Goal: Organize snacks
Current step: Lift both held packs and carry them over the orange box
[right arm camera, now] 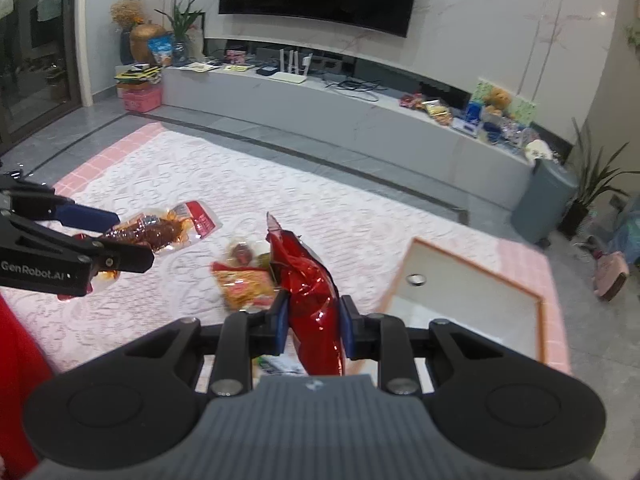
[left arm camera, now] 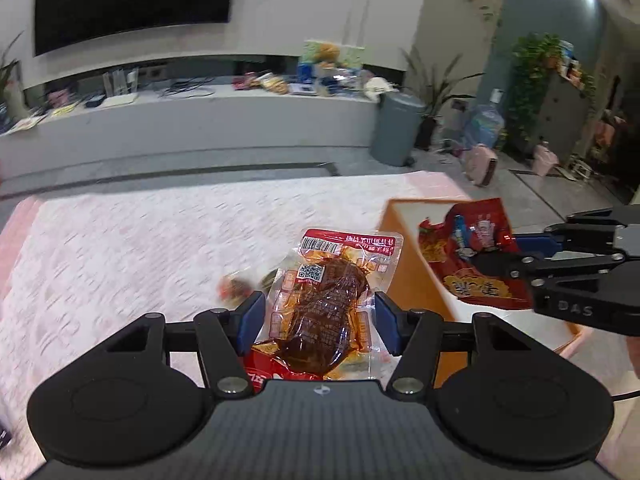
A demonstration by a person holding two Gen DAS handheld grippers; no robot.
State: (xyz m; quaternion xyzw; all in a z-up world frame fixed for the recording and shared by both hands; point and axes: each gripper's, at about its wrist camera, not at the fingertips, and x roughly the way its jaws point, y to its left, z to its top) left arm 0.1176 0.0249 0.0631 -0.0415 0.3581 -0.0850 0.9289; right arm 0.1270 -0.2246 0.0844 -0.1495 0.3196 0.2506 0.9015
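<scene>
A clear meat pouch is being gripped by the left gripper, and a red bag is being clamped by the right gripper.

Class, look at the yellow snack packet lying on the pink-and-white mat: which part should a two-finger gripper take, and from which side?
Probably the yellow snack packet is best pinched across its near edge, coming down from above at a slant. It lies flat on the mat, so only an edge gives the fingers purchase, and other small snacks crowd its far side. Both grippers are currently full.
</scene>
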